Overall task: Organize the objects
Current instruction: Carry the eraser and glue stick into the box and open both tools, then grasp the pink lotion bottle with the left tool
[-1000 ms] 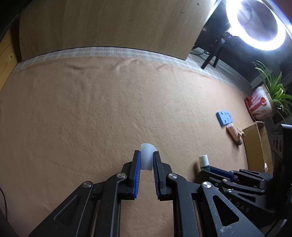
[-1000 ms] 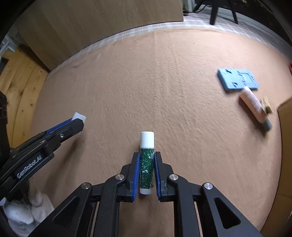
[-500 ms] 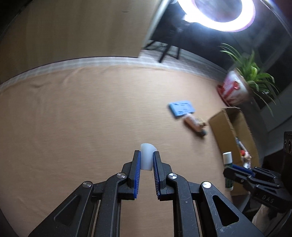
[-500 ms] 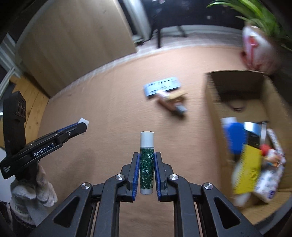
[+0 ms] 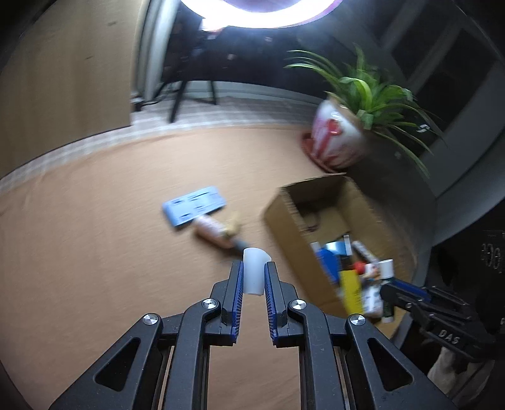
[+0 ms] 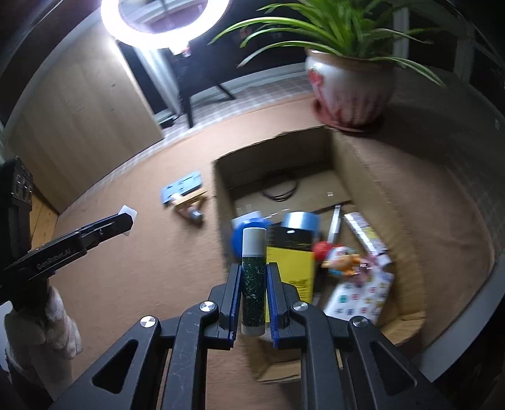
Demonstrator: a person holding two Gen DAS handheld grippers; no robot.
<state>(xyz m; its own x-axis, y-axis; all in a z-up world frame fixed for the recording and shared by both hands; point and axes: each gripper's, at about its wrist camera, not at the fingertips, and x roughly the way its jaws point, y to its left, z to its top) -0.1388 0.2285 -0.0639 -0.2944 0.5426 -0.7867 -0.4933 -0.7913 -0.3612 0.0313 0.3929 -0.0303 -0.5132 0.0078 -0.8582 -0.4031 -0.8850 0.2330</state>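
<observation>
Tube (image 6: 253,280), green with a white cap, stands upright in the right gripper (image 6: 252,285), jaws clenched on its lower body, cap proud of the fingertips. From the right wrist view the tube sits over the near left corner of the box (image 6: 356,157), just above the blue ball (image 6: 243,235) and the yellow pack (image 6: 288,268).

Judgement: step in hand is the drop into the box. To do it well, carry the tube a little further right, past the near wall, before letting go; the near half is crowded (tape roll (image 6: 300,220), toy (image 6: 341,257), printed pack (image 6: 359,293)), so a low release over the bare far floor beside the black cable (image 6: 281,190) would keep it from bouncing out. Open the jaws only slightly; the tube is slim and should slide free.

Left gripper (image 5: 253,277): jaws narrow, grasping a small white cap (image 5: 253,271) between the blue pads. It hangs above the brown cloth (image 5: 94,236), left of the box wall, not yet over the opening. Its turn should come second, so the two grippers do not crowd each other at the box.

Farther out on the cloth: pink bottle (image 5: 211,230) touching a blue card (image 5: 194,206), both not yet boxed. Beyond the box, a potted plant (image 6: 350,85); ring lamp (image 6: 164,22) above.
</observation>
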